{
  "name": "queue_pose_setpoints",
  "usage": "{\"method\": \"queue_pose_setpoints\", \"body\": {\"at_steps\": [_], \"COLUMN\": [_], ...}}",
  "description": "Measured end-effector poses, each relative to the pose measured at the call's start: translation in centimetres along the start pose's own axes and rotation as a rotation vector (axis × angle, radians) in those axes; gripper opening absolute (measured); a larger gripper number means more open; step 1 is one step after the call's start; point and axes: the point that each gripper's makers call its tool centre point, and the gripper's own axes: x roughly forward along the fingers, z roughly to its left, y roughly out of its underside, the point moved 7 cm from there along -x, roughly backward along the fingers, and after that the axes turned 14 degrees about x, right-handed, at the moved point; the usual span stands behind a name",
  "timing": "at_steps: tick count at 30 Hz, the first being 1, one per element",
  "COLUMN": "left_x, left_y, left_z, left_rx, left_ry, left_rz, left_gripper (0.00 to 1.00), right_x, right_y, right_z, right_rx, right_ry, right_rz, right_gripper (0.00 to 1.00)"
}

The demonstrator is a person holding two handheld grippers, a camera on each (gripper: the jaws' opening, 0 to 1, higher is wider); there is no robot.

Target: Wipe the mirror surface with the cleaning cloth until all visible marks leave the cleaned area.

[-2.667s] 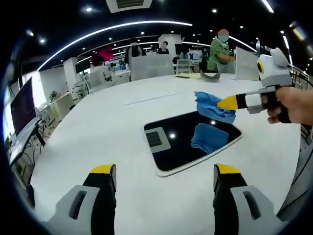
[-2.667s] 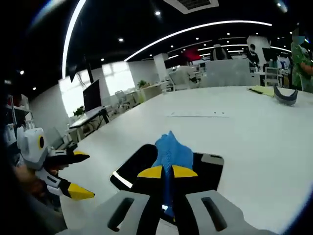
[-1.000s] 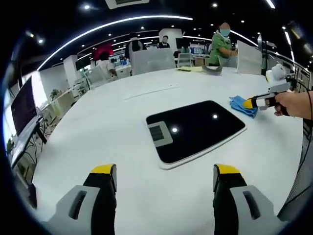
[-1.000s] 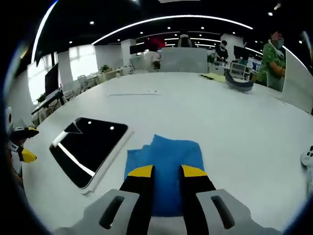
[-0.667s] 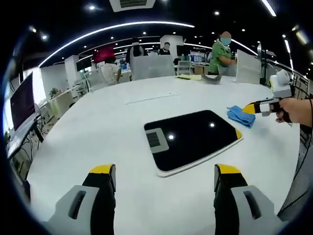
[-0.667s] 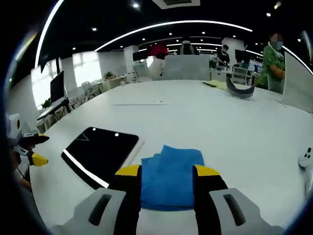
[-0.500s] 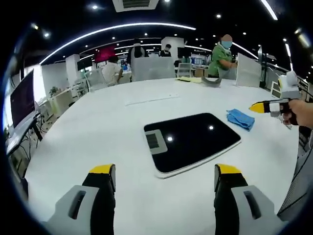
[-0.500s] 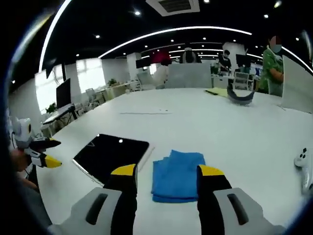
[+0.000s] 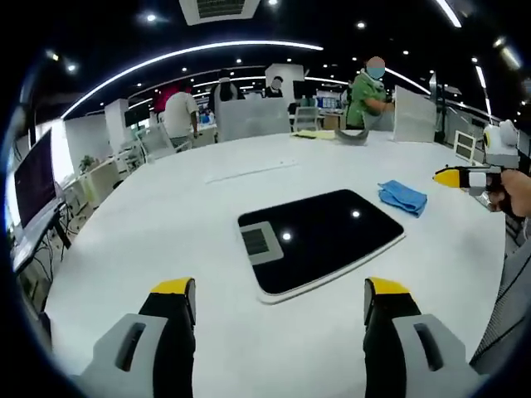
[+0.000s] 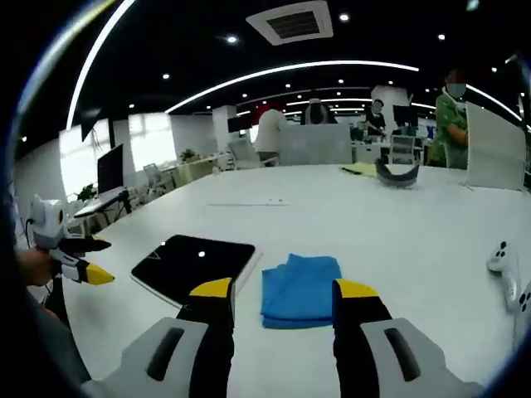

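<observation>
My left tool (image 9: 278, 298) hangs over the white desk (image 9: 166, 215) with its jaws spread wide and nothing between them. Just ahead of it the mirror (image 9: 319, 236) lies flat on the desk, dark, reflecting the ceiling lights. My right tool (image 10: 282, 297) is also gaping and empty, and the blue cleaning cloth (image 10: 299, 290) sits folded on the desk right in front of it, touching neither jaw. The cloth is just beside the mirror's edge, off the glass. Further back I see a dark curved object (image 10: 397, 174), then people standing at the far desks.
</observation>
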Motion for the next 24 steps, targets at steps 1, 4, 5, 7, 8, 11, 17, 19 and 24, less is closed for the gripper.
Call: {"method": "queue_pose_setpoints", "body": {"at_steps": [1, 4, 5, 7, 8, 11, 17, 19, 24], "left_x": [-0.06, -0.23, -0.26, -0.24, -0.24, -0.26, -0.27, -0.43, -0.43], "left_y": [-0.02, 0.00, 0.03, 0.08, 0.10, 0.10, 0.15, -0.01, -0.07], "left_z": [0.02, 0.23, 0.25, 0.37, 0.37, 0.32, 0.72, 0.63, 0.48], "left_rx": [0.000, 0.000, 0.000, 0.001, 0.000, 0.008, -0.003, -0.005, -0.003], "left_ry": [-0.001, -0.012, -0.014, -0.018, -0.018, -0.018, -0.028, -0.030, -0.027], "left_rz": [0.000, 0.001, 0.004, 0.006, 0.006, 0.008, 0.005, 0.001, 0.003], "left_gripper": [0.84, 0.84, 0.84, 0.84, 0.84, 0.84, 0.83, 0.83, 0.83], "right_x": [0.02, 0.06, 0.08, 0.09, 0.07, -0.05, -0.02, -0.03, -0.27], "right_y": [0.01, 0.00, 0.03, 0.15, 0.19, 0.21, 0.36, 0.40, 0.27], "right_z": [0.01, 0.34, 0.39, 0.43, 0.42, 0.39, 0.68, 0.75, 0.54], "right_rx": [-0.001, 0.004, 0.005, 0.007, 0.008, 0.008, 0.012, 0.007, 0.017], "right_ry": [-0.001, -0.007, -0.007, -0.007, -0.006, 0.000, -0.004, -0.005, 0.003], "right_rz": [0.000, -0.001, 0.000, 0.007, 0.009, 0.007, 0.011, 0.013, 0.005], "right_gripper": [0.45, 0.45, 0.45, 0.45, 0.44, 0.44, 0.43, 0.43, 0.43]}}
